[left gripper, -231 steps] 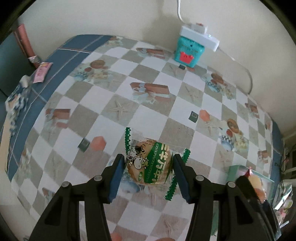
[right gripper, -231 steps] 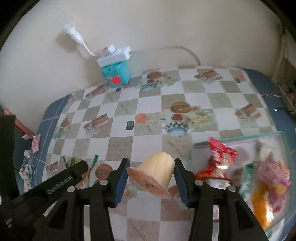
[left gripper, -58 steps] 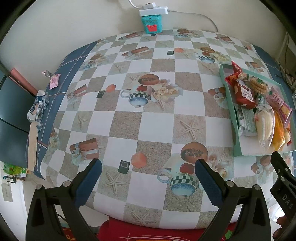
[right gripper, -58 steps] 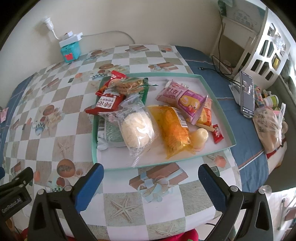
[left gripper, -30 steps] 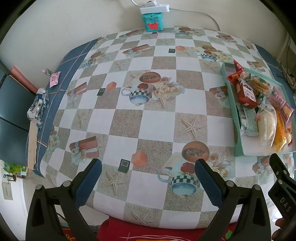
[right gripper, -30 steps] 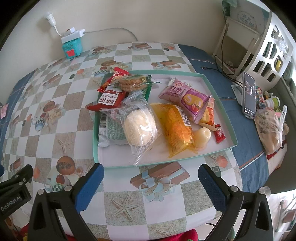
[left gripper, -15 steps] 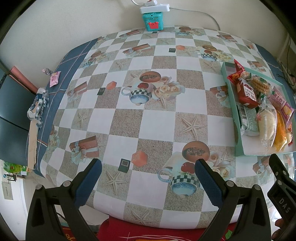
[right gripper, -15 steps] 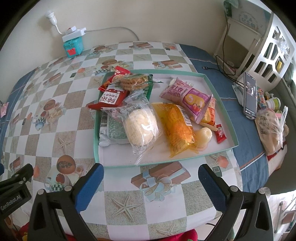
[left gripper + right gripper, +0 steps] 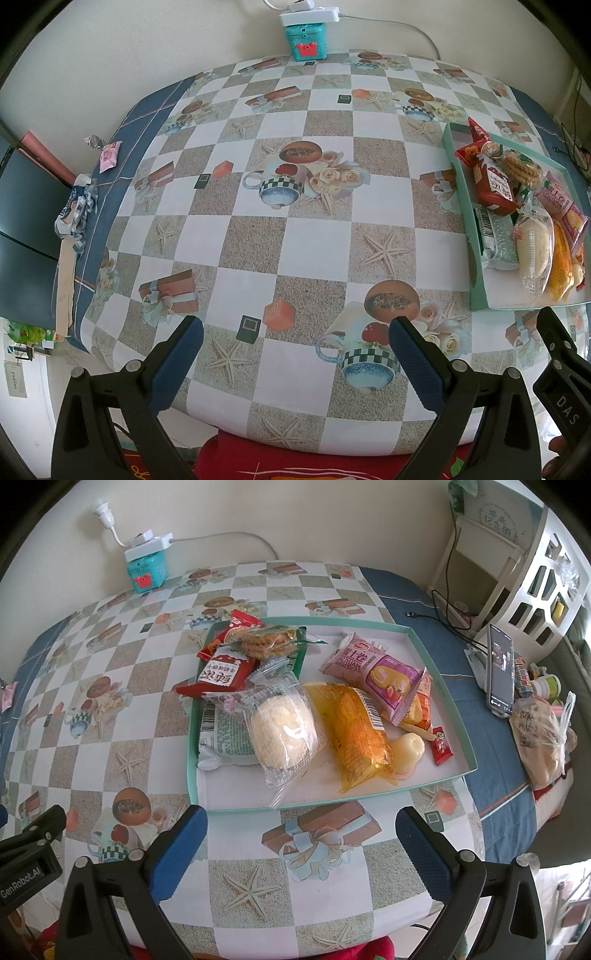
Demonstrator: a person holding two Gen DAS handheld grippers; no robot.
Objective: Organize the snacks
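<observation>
Both claws under my control hang empty: left gripper (image 9: 295, 354) spread wide at frame bottom over bare checkered tablecloth (image 9: 295, 229); right gripper (image 9: 301, 843) likewise spread, just short of teal tray (image 9: 439, 679). Snacks (image 9: 284, 723) piled in tray, centre frame. Sorting looks finished, I judge. Tray's right side cropped in left view; lower packets hidden.

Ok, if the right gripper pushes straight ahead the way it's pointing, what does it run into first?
Most likely the near rim of the teal tray, then the clear-wrapped pale cake behind it. The right gripper hangs open over bare tablecloth; its height above the table is unclear.
</observation>
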